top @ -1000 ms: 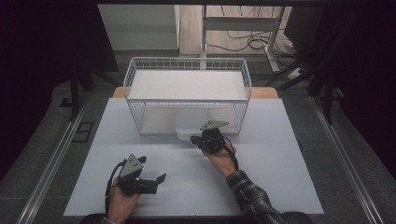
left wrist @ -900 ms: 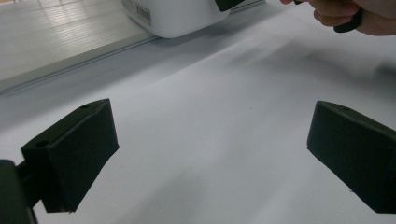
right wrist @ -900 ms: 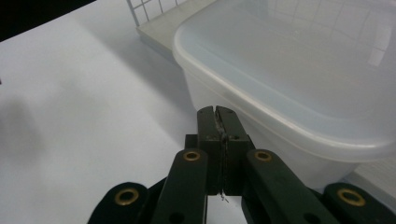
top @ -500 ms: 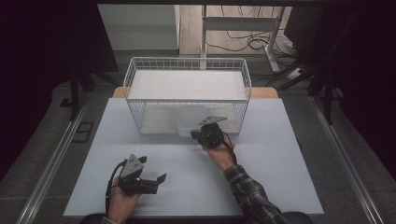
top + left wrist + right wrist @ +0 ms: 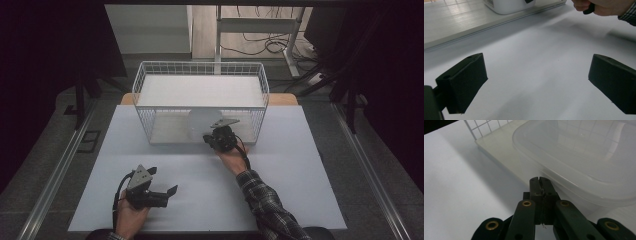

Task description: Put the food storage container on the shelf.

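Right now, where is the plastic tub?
In the high view the tub sits mid-table at the basket's front wall, just left of the right claw. The right gripper view shows it right ahead of the shut claw.

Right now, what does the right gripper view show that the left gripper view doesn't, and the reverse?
Right gripper view: the right gripper with its jaws pressed together, close to a clear plastic container, and white basket wire at the top left.
Left gripper view: the left gripper with its jaws wide apart and nothing between them, and the person's right hand farther off.
Both: the white tabletop and the container.
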`<state>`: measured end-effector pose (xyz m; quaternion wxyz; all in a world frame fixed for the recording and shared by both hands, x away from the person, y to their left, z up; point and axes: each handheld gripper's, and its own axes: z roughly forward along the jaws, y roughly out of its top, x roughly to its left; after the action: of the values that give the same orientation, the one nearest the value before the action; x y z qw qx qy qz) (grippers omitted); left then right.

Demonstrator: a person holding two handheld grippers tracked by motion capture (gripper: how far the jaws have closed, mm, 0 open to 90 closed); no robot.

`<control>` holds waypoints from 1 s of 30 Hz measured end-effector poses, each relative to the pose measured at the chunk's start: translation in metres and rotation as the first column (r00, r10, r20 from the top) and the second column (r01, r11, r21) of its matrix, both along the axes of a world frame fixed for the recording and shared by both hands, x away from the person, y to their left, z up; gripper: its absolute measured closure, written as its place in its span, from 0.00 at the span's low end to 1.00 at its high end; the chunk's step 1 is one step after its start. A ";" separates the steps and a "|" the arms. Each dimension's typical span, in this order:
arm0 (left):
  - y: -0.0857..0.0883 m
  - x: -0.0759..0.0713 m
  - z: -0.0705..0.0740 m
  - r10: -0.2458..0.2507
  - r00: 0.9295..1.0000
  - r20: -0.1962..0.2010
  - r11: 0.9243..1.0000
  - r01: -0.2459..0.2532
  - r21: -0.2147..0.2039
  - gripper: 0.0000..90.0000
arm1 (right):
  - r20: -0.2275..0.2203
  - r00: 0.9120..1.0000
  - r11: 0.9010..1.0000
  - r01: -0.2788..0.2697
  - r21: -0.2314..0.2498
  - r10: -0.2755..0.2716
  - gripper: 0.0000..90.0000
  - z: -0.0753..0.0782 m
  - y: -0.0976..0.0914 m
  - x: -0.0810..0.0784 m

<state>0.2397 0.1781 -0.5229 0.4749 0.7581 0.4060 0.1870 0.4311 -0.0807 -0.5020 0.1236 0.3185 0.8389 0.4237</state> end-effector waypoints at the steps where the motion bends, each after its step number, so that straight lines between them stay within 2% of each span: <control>1: 0.000 0.000 0.000 -0.001 1.000 0.000 1.000 0.001 0.000 0.02 | 0.000 1.000 1.000 0.003 0.002 -0.003 0.99 0.000 0.000 0.001; 11: 0.000 0.000 0.000 -0.005 1.000 -0.003 1.000 0.005 -0.002 0.02 | -0.006 1.000 1.000 0.027 -0.006 -0.027 0.98 -0.002 0.000 0.012; 15: 0.000 0.001 0.000 -0.003 1.000 -0.004 1.000 0.003 -0.007 0.02 | -0.008 1.000 1.000 0.025 -0.008 -0.025 0.97 -0.005 0.000 0.011; 20: 0.002 0.001 0.000 0.002 1.000 -0.002 1.000 -0.002 -0.012 0.02 | -0.006 1.000 1.000 0.016 -0.006 -0.016 0.89 -0.003 -0.001 0.006; 25: 0.002 0.001 -0.001 -0.004 1.000 -0.005 1.000 0.004 -0.021 0.02 | 0.001 1.000 1.000 0.005 -0.013 -0.005 0.73 0.001 -0.005 -0.002; 30: 0.002 0.001 -0.001 -0.009 1.000 -0.009 0.999 0.009 -0.031 0.02 | 0.011 1.000 1.000 -0.002 -0.016 0.002 0.64 0.004 -0.009 -0.008</control>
<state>0.2407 0.1797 -0.5238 0.4857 0.7532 0.4076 0.1749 0.4233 -0.0902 -0.4983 0.1301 0.3144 0.8419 0.4189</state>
